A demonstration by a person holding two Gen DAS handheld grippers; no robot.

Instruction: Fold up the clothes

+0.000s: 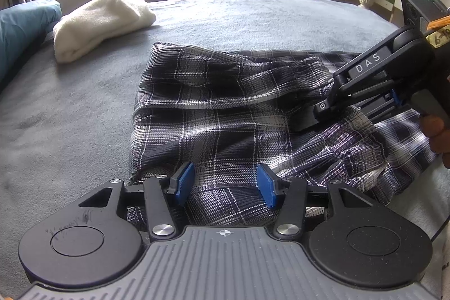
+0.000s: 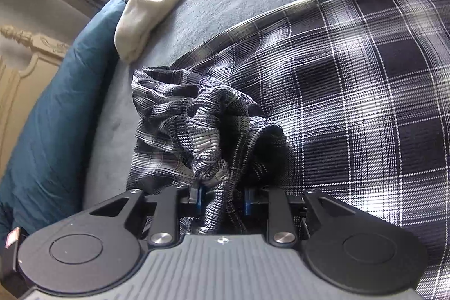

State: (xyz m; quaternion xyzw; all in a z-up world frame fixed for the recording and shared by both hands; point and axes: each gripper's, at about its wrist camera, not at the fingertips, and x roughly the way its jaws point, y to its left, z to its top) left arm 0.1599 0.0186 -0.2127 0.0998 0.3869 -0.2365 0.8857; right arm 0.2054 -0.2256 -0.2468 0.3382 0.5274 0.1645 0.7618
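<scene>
Plaid shirt [image 1: 213, 114] on bed [image 1: 84, 103]. Right hand-held gripper [image 2: 222, 200] pinches bunched cloth; left hand-held gripper [image 1: 225, 186] spread, hovers at near hem. Shirt's length runs leftward from right gripper.

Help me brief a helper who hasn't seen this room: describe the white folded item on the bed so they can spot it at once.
Start at the grey bed cover and look to its far corner below the bright window. There, beside the teal pillow, lies the cream towel, folded into a thick bundle. It is plain and fluffy, unlike the dark plaid garment spread nearer the tools.
</scene>
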